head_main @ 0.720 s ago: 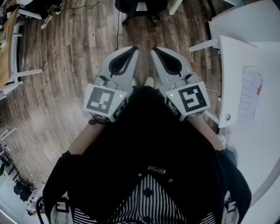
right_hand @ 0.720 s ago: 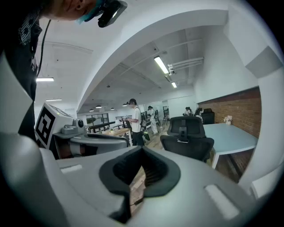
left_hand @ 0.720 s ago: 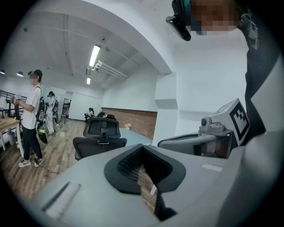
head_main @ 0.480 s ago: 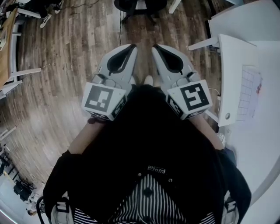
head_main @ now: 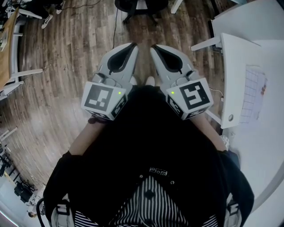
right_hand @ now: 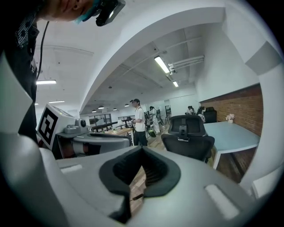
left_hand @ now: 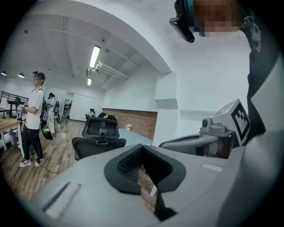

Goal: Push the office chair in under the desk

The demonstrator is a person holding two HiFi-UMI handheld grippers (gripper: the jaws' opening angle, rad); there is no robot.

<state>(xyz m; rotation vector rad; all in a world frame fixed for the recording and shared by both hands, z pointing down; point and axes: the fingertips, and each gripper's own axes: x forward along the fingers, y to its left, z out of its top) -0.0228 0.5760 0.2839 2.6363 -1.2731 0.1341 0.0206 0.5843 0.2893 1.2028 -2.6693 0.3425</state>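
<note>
The black office chair stands on the wood floor ahead of me, cut off by the head view's top edge. In the gripper views its mesh back and headrest face me, and a pale desk top lies just right of it. My left gripper and right gripper are held side by side before my body, pointing at the chair and well short of it. Both are shut with nothing between the jaws.
A white desk with a gridded sheet runs along my right, its side panel close to the right gripper. A person stands on the floor left of the chair. More desks are at the far left.
Both grippers have edged slightly up the head view, and the chair has slid a little further past its top edge. The jaws stay shut.
</note>
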